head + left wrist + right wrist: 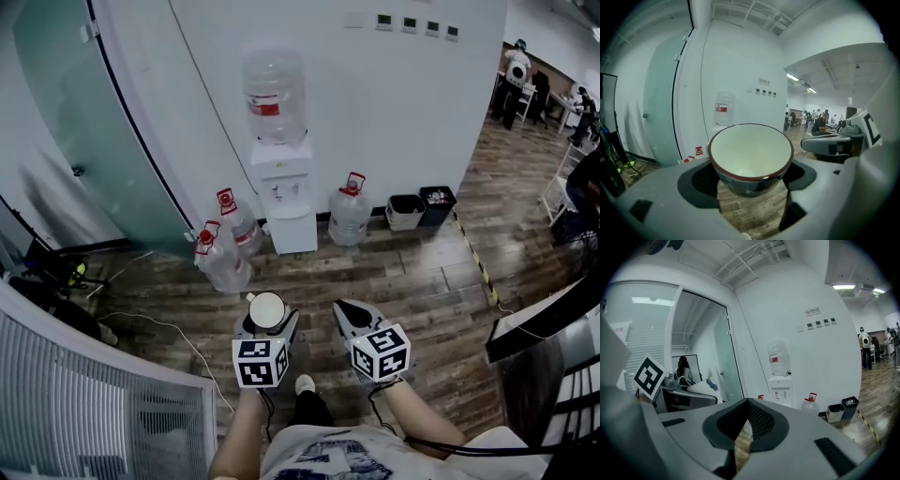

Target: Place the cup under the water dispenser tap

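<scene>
Facing the water dispenser, left gripper clamps the cup.

The head view looks steeply down from above the person onto the wooden floor, with the left tool and right tool near its bottom edge and the water dispenser far ahead against the white wall. Each tool view sits low, close behind its own jaws, facing that wall. The left one looks over the clamped cup. All three views share the dispenser, and each tool view catches the other tool at its side.
</scene>
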`<state>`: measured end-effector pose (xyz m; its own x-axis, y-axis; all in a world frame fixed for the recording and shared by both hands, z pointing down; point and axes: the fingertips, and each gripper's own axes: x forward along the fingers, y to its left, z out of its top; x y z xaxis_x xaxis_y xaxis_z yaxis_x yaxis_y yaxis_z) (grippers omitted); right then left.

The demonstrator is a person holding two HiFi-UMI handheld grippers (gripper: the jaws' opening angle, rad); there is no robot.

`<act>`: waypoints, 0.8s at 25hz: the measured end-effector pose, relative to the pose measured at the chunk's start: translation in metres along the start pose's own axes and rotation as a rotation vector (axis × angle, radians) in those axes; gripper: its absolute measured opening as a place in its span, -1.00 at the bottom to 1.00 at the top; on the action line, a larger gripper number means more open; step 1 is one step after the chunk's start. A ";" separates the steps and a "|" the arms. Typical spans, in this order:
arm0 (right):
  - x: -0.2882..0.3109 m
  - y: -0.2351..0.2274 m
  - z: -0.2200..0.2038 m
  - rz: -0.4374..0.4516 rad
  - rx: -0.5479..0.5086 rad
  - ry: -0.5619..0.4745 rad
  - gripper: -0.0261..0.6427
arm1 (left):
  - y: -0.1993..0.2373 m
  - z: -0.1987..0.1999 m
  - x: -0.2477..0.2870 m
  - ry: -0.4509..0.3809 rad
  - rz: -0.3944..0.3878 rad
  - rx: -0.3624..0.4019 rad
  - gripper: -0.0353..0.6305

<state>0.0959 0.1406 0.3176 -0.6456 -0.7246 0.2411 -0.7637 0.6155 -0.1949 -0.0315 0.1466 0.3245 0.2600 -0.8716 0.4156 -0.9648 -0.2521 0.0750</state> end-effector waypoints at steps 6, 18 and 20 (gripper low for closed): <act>0.096 -0.007 0.027 -0.010 0.004 0.015 -0.86 | 0.074 0.033 0.054 0.018 -0.001 -0.007 0.39; 0.223 -0.027 0.054 -0.051 0.018 0.037 -0.86 | 0.164 0.059 0.141 0.062 -0.040 -0.010 0.39; 0.232 -0.032 0.056 -0.054 0.019 0.047 -0.86 | 0.169 0.060 0.150 0.072 -0.045 -0.014 0.39</act>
<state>-0.0295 -0.0646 0.3267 -0.6025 -0.7411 0.2964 -0.7979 0.5692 -0.1985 -0.1529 -0.0518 0.3447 0.3003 -0.8268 0.4756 -0.9528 -0.2839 0.1080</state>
